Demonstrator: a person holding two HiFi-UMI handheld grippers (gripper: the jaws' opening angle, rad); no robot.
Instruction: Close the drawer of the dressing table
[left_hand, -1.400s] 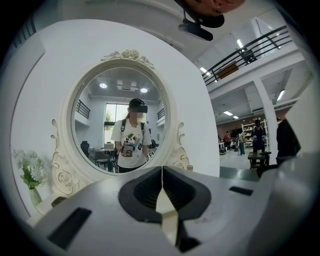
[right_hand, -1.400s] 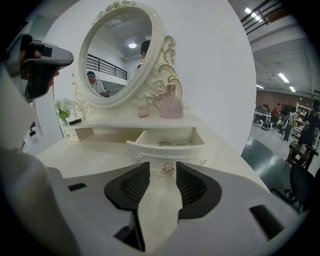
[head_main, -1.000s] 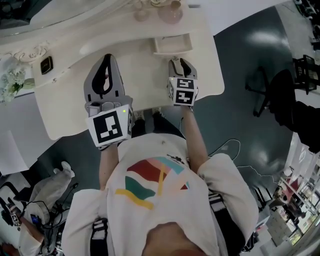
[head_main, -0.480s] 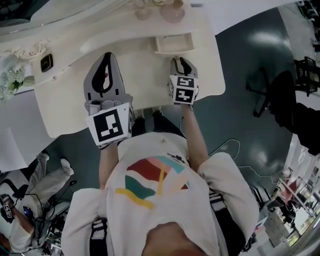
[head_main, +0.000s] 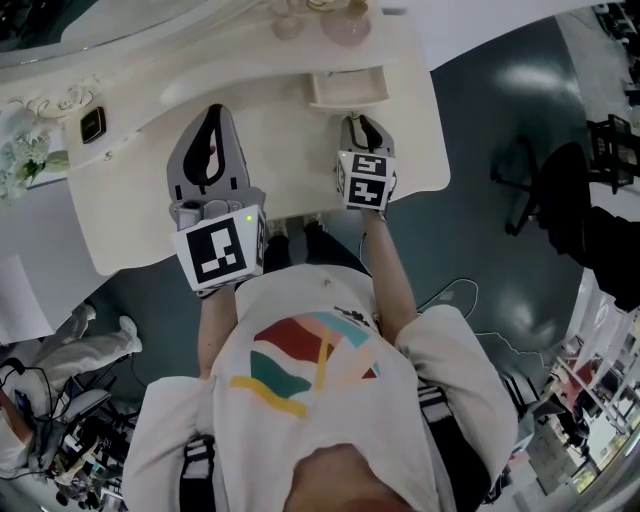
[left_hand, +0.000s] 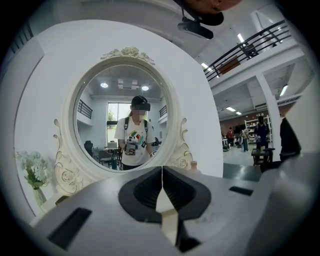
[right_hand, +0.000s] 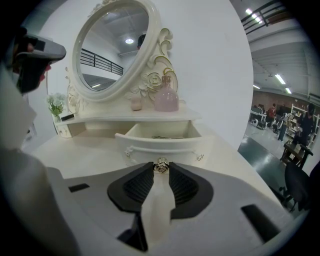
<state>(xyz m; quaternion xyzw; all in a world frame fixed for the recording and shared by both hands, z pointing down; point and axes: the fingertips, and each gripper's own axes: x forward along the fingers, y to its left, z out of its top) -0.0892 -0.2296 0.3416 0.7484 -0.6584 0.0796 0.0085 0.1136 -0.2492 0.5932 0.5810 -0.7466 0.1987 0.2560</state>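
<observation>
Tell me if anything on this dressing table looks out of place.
The small drawer stands pulled out, its inside exposed. The right gripper has its jaws closing on the drawer's knob. Nothing else looks askew or spilled.

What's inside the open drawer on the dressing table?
In the drawer: pale inner walls and a thin dark item on its floor, too small to identify. The front panel covers the rest of the floor.

The left claw (left_hand: 161, 170), jaws together, faces the oval mirror (left_hand: 121, 117).
</observation>
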